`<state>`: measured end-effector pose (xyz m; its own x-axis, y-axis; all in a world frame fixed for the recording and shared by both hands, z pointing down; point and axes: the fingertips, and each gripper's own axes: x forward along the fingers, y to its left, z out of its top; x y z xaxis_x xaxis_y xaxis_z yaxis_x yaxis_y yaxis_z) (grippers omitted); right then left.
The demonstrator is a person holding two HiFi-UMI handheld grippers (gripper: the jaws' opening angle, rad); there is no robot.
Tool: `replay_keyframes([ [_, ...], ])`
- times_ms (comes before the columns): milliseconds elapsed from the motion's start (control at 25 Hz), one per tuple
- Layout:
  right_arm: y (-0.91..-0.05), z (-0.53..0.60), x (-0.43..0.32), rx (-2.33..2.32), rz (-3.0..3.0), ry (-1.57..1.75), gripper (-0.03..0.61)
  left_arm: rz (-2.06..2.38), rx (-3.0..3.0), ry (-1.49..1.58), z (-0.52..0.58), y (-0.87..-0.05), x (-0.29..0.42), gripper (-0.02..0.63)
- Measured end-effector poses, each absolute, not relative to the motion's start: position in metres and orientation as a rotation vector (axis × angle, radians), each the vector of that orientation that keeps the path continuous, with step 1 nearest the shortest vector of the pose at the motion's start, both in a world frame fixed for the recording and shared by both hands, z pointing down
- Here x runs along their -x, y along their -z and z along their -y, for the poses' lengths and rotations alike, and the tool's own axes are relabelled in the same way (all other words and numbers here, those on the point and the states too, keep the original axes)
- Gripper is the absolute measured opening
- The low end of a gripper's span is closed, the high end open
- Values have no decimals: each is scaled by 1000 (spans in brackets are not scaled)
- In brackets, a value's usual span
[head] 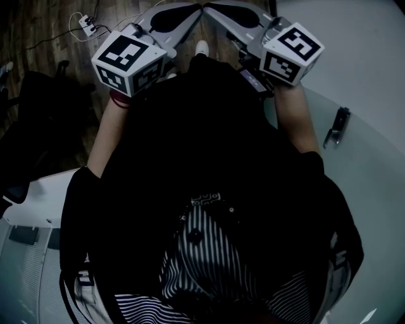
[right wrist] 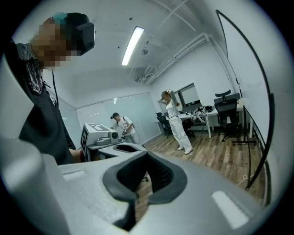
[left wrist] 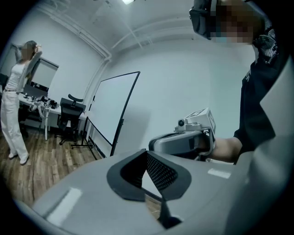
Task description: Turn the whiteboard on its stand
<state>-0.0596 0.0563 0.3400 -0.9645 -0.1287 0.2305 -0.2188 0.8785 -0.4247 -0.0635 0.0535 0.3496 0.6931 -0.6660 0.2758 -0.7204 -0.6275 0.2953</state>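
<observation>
**Whiteboard not yet being turned; both grippers being held shut and empty.**

In the head view the left gripper (head: 179,18) and right gripper (head: 229,14) are being held up at 12 o'clock, tips nearly meeting, jaws together on nothing. No contact with the board is being made, so the whole turn is judged outstanding. Only the left gripper view is showing the whiteboard (left wrist: 112,108) whole on its stand (left wrist: 81,146), at 10 o'clock and well apart. The right gripper view is showing only its dark edge at 3 o'clock. In the head view no board is being identified with certainty.
</observation>
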Motion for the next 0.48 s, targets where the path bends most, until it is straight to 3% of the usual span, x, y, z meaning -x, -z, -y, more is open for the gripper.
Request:
replay_keyframes([
  [200,-390,-54,44,-282,2889,-648,2,1085,-2535,-230,-52,-400,47,-14],
  [480,-317,-84,100,-432,2831,-667,2,997,-2556,-167,-83,-328,103,-14],
])
